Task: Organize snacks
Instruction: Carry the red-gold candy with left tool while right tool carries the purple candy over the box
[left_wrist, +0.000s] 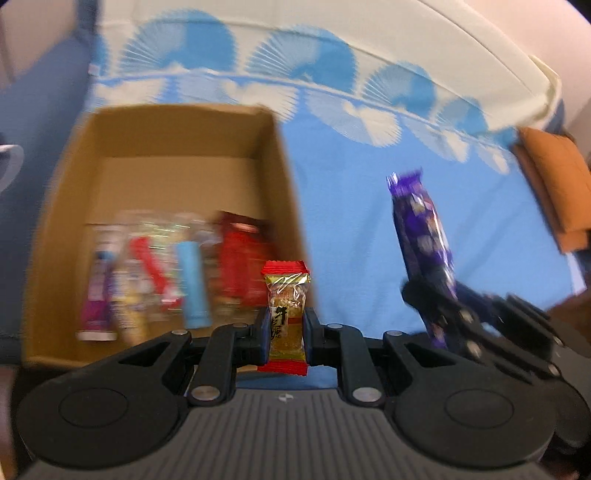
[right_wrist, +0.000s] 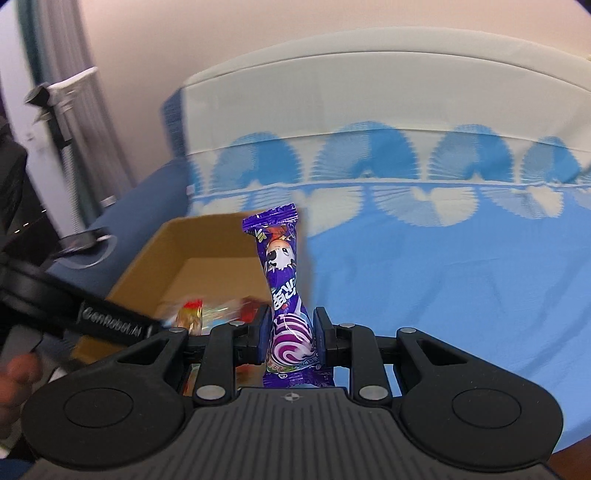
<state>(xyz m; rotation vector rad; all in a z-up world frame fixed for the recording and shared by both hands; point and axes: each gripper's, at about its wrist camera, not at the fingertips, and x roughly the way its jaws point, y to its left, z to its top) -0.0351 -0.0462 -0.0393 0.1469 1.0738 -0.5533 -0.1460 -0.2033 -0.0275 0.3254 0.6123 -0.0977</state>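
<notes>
Left hand-held gripper (left_wrist: 286, 328) clamped on a small gold candy in a clear wrapper with red crimped ends (left_wrist: 286, 314), held upright just in front of the open brown cardboard box (left_wrist: 284, 177). Right hand-held gripper (right_wrist: 291, 339) pinched tight on a long purple snack packet with a white swirl print (right_wrist: 284, 288), also upright, over the blue-and-white fan-patterned bedspread (right_wrist: 443, 277) just right of the box. Inside the box, a blurry row of mixed wrapped snacks (left_wrist: 166, 273) lying on the bottom. Pretty smeared overall, so no reading the labels.

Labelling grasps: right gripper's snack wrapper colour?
Purple wrapper with white swirl; right wrist view clearest.
</notes>
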